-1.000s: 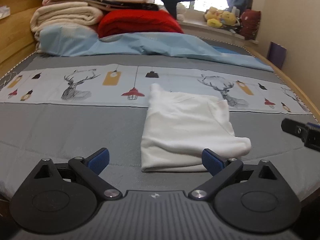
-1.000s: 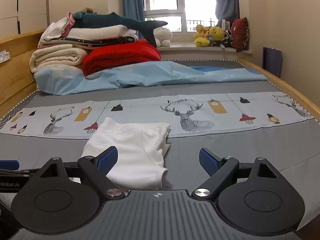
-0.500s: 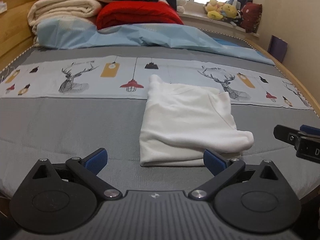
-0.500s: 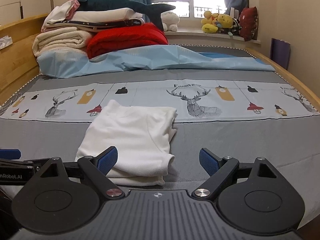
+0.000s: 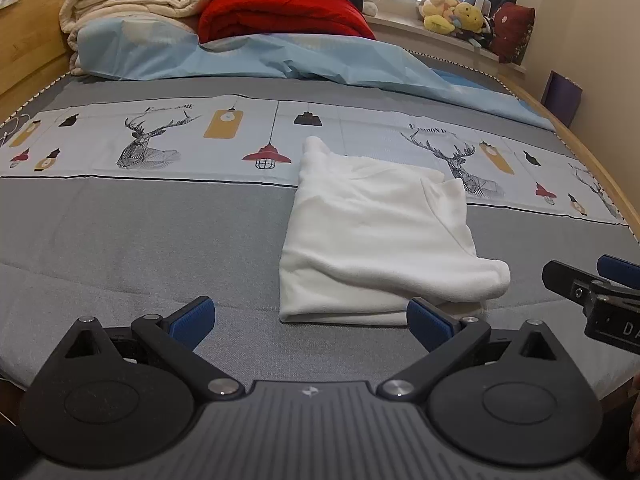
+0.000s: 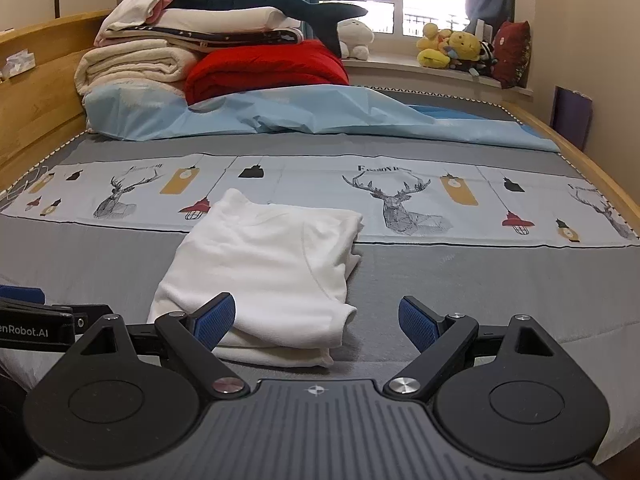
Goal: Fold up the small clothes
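Folded white garment (image 5: 376, 240) on the grey bed cover (image 5: 140, 240), both grippers empty.

Left wrist view: the left gripper (image 5: 310, 318) has its fingers wide apart, just short of the garment's near edge; the right gripper (image 5: 600, 292) shows at the right border. Right wrist view: the right gripper (image 6: 316, 322) is spread wide, its left pad (image 6: 214, 320) in front of the garment (image 6: 272, 264).

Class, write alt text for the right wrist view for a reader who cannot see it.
A folded white garment lies on a grey bedspread with a deer-print band, just beyond the open right gripper, whose blue-padded jaws hold nothing. Stacked blankets and a red quilt sit at the far end.
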Available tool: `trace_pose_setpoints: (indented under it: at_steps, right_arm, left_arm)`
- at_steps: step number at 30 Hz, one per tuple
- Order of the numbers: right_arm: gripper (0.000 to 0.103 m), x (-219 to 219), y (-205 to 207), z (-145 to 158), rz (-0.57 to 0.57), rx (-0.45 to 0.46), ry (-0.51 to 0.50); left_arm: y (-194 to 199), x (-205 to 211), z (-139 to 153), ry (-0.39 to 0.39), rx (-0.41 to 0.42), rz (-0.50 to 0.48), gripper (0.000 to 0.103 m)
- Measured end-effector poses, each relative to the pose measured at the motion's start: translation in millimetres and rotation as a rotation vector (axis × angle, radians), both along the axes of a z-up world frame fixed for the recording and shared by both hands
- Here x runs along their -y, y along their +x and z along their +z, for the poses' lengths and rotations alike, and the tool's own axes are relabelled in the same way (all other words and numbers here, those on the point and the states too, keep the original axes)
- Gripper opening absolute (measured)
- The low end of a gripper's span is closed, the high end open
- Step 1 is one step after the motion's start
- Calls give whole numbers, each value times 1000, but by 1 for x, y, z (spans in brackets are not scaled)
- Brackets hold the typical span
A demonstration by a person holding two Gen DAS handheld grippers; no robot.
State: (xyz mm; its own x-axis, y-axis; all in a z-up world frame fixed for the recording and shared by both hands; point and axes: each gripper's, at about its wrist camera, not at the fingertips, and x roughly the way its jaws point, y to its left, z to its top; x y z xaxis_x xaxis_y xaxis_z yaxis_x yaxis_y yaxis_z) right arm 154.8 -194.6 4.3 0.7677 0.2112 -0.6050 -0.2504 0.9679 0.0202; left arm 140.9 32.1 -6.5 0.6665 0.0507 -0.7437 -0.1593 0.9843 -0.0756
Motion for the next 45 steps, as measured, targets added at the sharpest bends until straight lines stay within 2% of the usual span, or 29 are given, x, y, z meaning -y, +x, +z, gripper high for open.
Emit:
trace_pose_setpoints:
  at_steps: [26, 45]
  right_arm:
    - [90, -4, -3, -1, 21, 3, -16]
    - [90, -2, -1, -1, 28, 3, -18]
  left_arm:
    - [0, 0, -3, -3, -4, 4, 102]
    - [-1, 2, -1, 13, 6, -28, 102]
